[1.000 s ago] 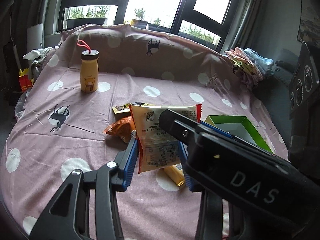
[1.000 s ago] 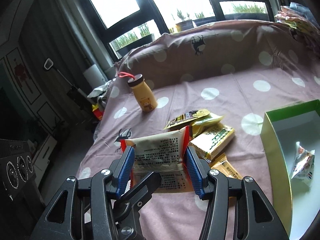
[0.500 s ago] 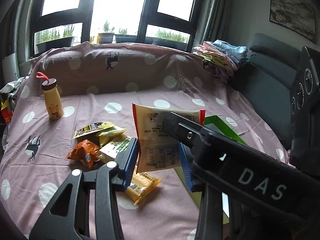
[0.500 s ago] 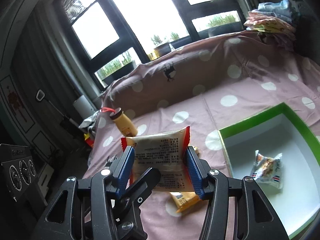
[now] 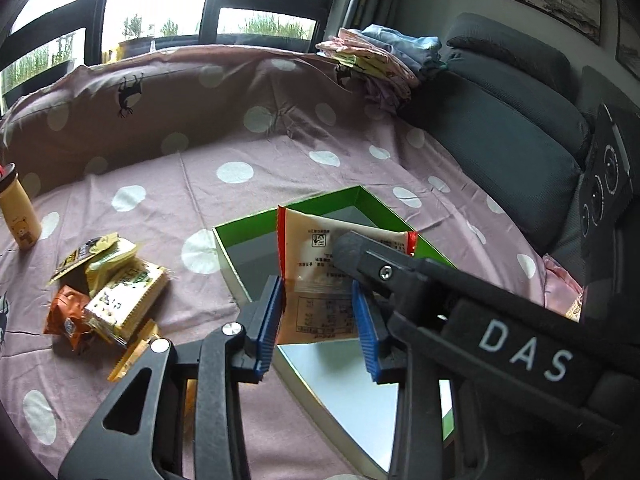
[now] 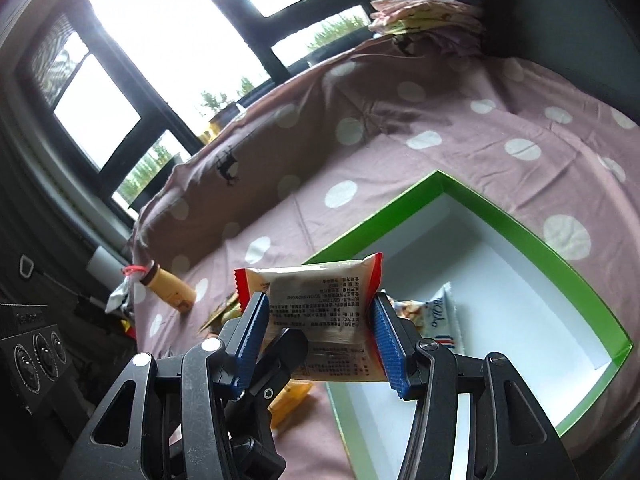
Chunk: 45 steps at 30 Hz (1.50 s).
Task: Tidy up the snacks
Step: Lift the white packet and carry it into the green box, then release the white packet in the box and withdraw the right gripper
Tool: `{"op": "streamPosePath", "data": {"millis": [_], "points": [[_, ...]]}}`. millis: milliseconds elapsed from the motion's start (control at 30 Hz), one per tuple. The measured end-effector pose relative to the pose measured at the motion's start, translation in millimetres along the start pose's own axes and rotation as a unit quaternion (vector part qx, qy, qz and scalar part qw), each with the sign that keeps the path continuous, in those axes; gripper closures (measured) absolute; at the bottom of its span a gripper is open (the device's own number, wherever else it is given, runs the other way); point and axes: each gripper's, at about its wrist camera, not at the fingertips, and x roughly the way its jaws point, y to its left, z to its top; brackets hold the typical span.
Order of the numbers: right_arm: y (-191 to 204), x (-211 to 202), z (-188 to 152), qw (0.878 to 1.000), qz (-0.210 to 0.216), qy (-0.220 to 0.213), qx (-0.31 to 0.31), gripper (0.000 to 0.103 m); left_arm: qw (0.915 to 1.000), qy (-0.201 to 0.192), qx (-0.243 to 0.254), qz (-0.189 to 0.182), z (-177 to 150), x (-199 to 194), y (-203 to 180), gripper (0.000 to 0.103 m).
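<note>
1. The cream snack packet point(image 5: 316, 280) with red crimped ends is held in the air by both grippers at once, above the near corner of the green-rimmed box point(image 5: 256, 216).
2. The left gripper point(image 5: 318, 316) has its blue pads against the packet's two side edges at the lower half; its jaws are closing, with the packet between them.
3. The right gripper point(image 6: 320, 336) is clamped on the same packet point(image 6: 320, 304), one blue pad on each red-edged side, jaws held steady.
4. In the left wrist view the packet's long axis runs up and away from the camera, its top end leaning out over the box's white floor and its print upside down.
5. In the right wrist view the packet stands broad side on, the red crimped ends point(image 6: 374, 276) at left and right, so its long axis lies across the jaws.
6. The right gripper's black body crosses the left wrist view from the right and covers part of the packet's upper right.
7. A white snack bag point(image 6: 436, 320) lies inside the box point(image 6: 520, 232), just behind the right gripper's right finger.
8. A pile of snack packets point(image 5: 108, 292) lies on the pink dotted cloth point(image 5: 240, 152), left of the box.
9. A yellow bottle point(image 5: 18, 216) stands well to the left.
</note>
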Motion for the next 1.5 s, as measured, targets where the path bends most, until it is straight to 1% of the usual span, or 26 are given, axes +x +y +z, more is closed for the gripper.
{"op": "streamPosePath", "data": {"millis": [167,367,500,733,900,967,1067,1233,1300,1367,1467,1500], "points": [[-24,4,2,0.999,-0.035,0.018,0.03,0.048,0.999,0.035,0.004,-0.026,-2,22,-10,0.07],[-43,7,1,0.994,-0.085,0.034,0.054,0.048,0.9951,0.08,-0.002,-0.058,-6,46,-15,0.072],[-52,13,1,0.991,-0.111,0.05,0.062,0.048,0.9926,0.101,-0.005,-0.067,-8,58,-19,0.074],[-62,19,-1,0.986,-0.137,0.071,0.069,0.048,0.9864,0.144,-0.016,-0.078,-10,73,-17,0.074],[-66,23,-2,0.982,-0.154,0.081,0.072,0.047,0.9831,0.162,-0.023,-0.083,-13,80,-15,0.074],[-64,24,-2,0.981,-0.16,0.084,0.066,0.048,0.9836,0.162,-0.017,-0.076,-13,80,-16,0.074],[-62,28,-3,0.98,-0.164,0.09,0.061,0.047,0.9818,0.175,-0.018,-0.07,-13,85,-14,0.074],[-67,30,-3,0.98,-0.163,0.096,0.07,0.046,0.9813,0.185,-0.011,-0.052,-13,89,-16,0.073],[-69,30,-3,0.979,-0.166,0.095,0.074,0.043,0.9819,0.185,-0.01,-0.04,-13,89,-16,0.071],[-72,30,-3,0.979,-0.163,0.094,0.081,0.043,0.9825,0.182,-0.014,-0.037,-13,87,-15,0.071],[-70,28,-3,0.981,-0.158,0.087,0.076,0.043,0.9833,0.171,-0.04,-0.047,-12,76,-4,0.069],[-67,26,-2,0.983,-0.151,0.081,0.073,0.043,0.984,0.163,-0.049,-0.051,-11,68,2,0.066]]}}
